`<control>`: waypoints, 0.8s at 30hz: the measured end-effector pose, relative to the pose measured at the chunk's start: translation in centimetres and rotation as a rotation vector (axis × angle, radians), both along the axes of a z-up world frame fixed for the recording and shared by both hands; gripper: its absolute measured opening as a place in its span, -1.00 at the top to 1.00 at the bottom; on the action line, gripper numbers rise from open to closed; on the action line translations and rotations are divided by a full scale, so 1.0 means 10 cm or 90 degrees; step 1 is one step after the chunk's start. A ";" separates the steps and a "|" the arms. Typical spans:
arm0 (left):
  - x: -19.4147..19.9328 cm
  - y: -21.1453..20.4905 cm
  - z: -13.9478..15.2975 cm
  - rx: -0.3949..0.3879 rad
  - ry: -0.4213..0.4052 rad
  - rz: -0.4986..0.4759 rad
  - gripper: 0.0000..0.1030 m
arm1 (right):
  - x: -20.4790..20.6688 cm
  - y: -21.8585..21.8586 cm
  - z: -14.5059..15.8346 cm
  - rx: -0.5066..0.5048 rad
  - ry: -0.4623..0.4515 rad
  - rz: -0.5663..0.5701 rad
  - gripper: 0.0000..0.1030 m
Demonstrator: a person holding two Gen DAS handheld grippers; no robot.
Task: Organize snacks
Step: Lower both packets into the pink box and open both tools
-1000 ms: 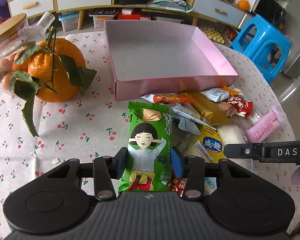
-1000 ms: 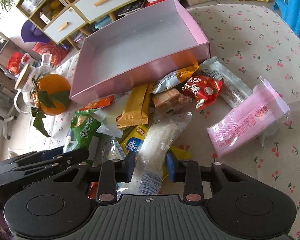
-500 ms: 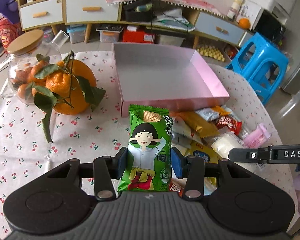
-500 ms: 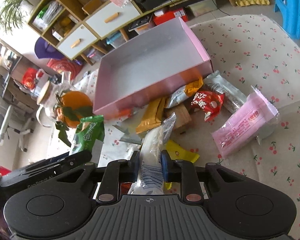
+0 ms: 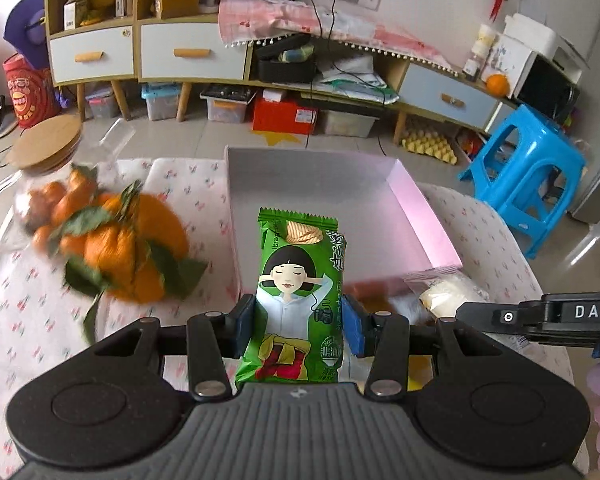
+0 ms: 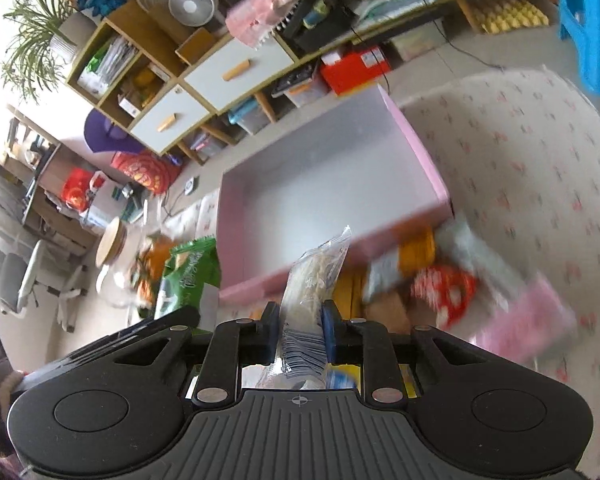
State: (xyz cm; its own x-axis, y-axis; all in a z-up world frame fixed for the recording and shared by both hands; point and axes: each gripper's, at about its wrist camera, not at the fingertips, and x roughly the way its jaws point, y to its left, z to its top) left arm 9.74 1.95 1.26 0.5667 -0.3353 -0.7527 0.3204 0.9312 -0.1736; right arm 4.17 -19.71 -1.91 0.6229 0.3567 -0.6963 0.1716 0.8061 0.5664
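Observation:
My left gripper (image 5: 299,324) is shut on a green snack packet (image 5: 300,280) with a cartoon girl, held above the table in front of the empty pink box (image 5: 424,220). My right gripper (image 6: 299,332) is shut on a clear packet of pale rice crackers (image 6: 312,280), lifted above the snack pile near the pink box (image 6: 420,152). The green packet also shows in the right wrist view (image 6: 188,276). The clear packet shows in the left wrist view (image 5: 448,292).
Loose snacks lie on the cherry-print tablecloth (image 6: 540,152): a red packet (image 6: 444,292), a yellow packet (image 6: 418,252), a pink packet (image 6: 528,324). Oranges with leaves (image 5: 128,248) and a lidded glass jar (image 5: 44,168) stand left. A blue stool (image 5: 528,176) stands off the table.
Both grippers have risen from the table with their packets. The right gripper closed on the clear packet and lifted it. The pink box now sits lower and farther in both views.

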 end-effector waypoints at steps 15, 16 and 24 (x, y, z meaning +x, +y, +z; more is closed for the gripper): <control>0.58 -0.22 -0.47 -0.013 -0.088 0.002 0.18 | 0.83 -0.37 -0.51 -0.083 -0.088 0.017 0.57; 0.58 -0.23 -0.51 -0.014 -0.090 0.002 0.18 | 0.85 -0.38 -0.56 -0.088 -0.086 0.019 0.57; 0.65 -0.21 -0.57 -0.019 -0.088 0.005 0.17 | 0.92 -0.43 -0.69 -0.103 -0.083 0.024 0.56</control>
State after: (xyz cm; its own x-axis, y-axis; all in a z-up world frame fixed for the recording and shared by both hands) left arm 16.23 -0.10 -4.40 0.6670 -0.3519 -0.6567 0.3357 0.9288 -0.1567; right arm 13.40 -23.98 -8.78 0.6996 0.2705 -0.6614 0.0742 0.8931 0.4438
